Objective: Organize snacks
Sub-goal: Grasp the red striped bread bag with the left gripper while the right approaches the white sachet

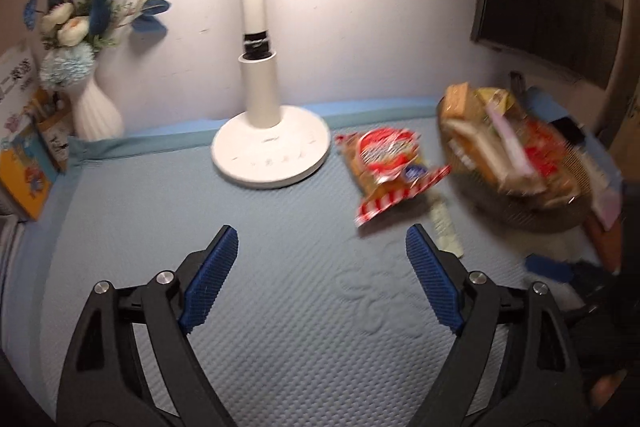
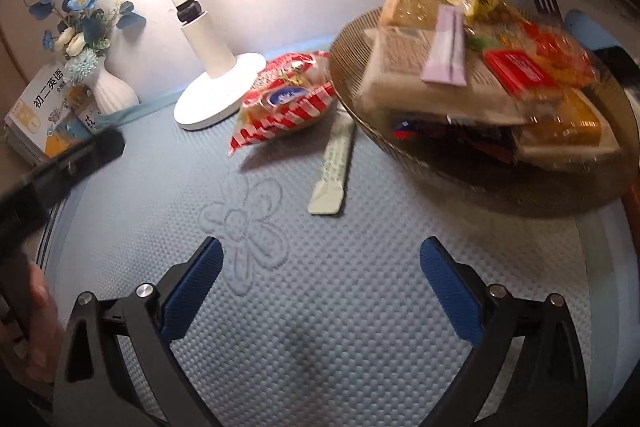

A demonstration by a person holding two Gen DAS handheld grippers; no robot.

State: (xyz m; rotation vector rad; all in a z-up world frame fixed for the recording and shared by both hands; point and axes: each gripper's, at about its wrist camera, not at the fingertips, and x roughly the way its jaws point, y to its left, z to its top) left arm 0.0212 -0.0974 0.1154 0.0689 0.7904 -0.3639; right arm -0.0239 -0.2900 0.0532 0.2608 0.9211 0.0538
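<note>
While both tools (image 1: 322, 267) (image 2: 320, 285) gape, snacks (image 2: 480, 75) fill the bowl (image 2: 352, 67).

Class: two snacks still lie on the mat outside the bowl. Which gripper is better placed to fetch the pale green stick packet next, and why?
Right. The right gripper is open with the pale green stick packet almost straight ahead, beside the bowl. The left gripper, also open, sees it off to its right.

Blue quilted mat (image 2: 320, 307) with stitched flower carrying everything. Lying directly on it: white lamp base (image 2: 218, 99), red-striped snack bag (image 2: 286, 103) just beside it, pale green stick packet (image 2: 334, 167), heaped brown snack basket (image 2: 500, 187) at right. White vase (image 1: 96, 111) and books (image 2: 44, 115) sitting far-left.
</note>
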